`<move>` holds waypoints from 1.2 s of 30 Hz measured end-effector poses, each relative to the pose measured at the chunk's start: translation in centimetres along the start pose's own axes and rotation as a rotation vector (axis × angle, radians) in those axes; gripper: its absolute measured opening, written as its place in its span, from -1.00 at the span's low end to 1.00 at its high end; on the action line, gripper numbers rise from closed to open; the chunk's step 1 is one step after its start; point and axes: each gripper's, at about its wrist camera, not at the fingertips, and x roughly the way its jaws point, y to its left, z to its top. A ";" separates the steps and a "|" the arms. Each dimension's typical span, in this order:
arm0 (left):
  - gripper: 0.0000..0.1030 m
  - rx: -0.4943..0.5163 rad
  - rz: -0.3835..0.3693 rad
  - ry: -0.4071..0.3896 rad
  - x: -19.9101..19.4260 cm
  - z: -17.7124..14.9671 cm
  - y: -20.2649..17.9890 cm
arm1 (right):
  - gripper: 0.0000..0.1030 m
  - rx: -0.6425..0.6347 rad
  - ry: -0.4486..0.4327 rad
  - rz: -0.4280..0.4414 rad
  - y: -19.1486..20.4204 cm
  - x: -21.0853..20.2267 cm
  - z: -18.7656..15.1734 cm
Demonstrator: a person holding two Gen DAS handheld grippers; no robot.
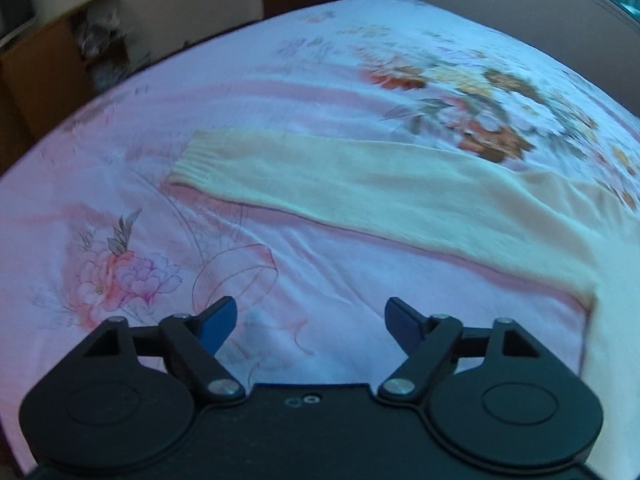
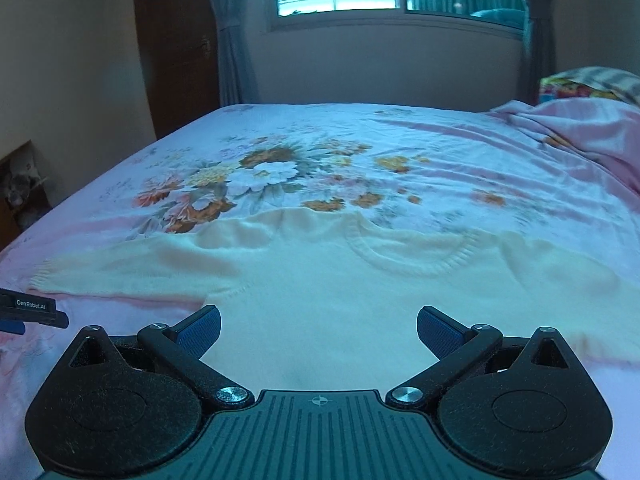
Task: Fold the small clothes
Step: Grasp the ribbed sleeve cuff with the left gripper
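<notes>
Both my tools gape, nothing held: left tool (image 1: 310, 322), right tool (image 2: 318, 330). Cream knit sweater (image 2: 320, 280) on bed (image 2: 500, 160) prob. soft, floppy; I'd pinch ribbed cuff (image 1: 192, 164) & hem.

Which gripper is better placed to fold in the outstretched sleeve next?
Probably the left gripper: it is open over the bedsheet right beside the sleeve, cuff ahead. The right gripper, also open, hovers over the sweater's body, farther from that sleeve.
</notes>
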 end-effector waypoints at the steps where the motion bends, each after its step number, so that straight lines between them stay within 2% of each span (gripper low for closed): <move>1: 0.45 -0.021 -0.003 0.016 0.6 0.3 0.4 | 1.00 -0.006 0.003 0.001 0.3 0.8 0.1; 4: 0.40 -0.088 -0.007 0.059 2.6 1.4 1.6 | 1.00 -0.025 0.008 -0.012 0.9 3.3 0.5; 9: 0.48 -0.232 -0.086 0.073 4.9 3.2 3.8 | 1.00 0.003 0.028 0.018 1.0 5.8 0.8; 10: 0.42 -0.258 -0.096 0.069 5.3 3.5 4.1 | 1.00 0.002 0.030 0.019 1.1 6.2 0.9; 12: 0.12 -0.307 -0.100 0.063 6.0 4.1 4.7 | 1.00 -0.001 0.032 0.022 1.2 6.7 1.0; 13: 0.08 -0.328 -0.107 0.064 6.4 4.4 5.0 | 1.00 0.000 0.035 0.026 1.3 6.8 0.9; 15: -0.16 -0.372 -0.130 0.053 6.9 4.9 5.5 | 1.00 0.009 0.033 0.028 1.0 7.0 0.9; 19: -0.12 -0.540 -0.244 0.036 8.3 5.5 7.6 | 1.00 0.013 0.033 0.026 0.9 7.0 0.8; 22: -0.19 -0.594 -0.276 0.016 8.8 6.0 7.9 | 1.00 0.013 0.025 0.017 0.6 7.1 0.7; 23: -0.38 -0.597 -0.270 0.014 9.0 6.3 7.8 | 1.00 0.010 0.030 0.010 0.5 7.2 0.6; 24: -0.71 -0.614 -0.262 0.015 9.2 6.4 7.9 | 1.00 0.003 0.037 0.000 0.4 7.4 0.6; 25: -0.84 -0.633 -0.256 0.014 9.3 6.5 8.0 | 1.00 0.003 0.043 -0.011 0.3 7.7 0.6; 27: -0.93 -0.669 -0.252 0.009 9.4 6.6 8.2 | 1.00 0.016 0.044 -0.028 -0.2 8.1 0.6; 29: -0.96 -0.645 -0.218 -0.017 8.8 6.9 7.6 | 1.00 0.025 0.042 -0.056 -0.8 8.8 1.0; 31: -0.96 -0.563 -0.187 -0.083 6.9 7.4 6.2 | 1.00 0.037 0.046 -0.089 -1.5 9.5 1.5; 34: -0.97 -0.372 -0.202 -0.215 3.1 8.6 2.6 | 1.00 0.071 0.083 -0.089 -2.5 10.6 2.0; 36: -0.97 -0.226 -0.247 -0.291 0.2 9.0 -0.8 | 1.00 0.087 0.095 -0.076 -3.0 10.8 2.0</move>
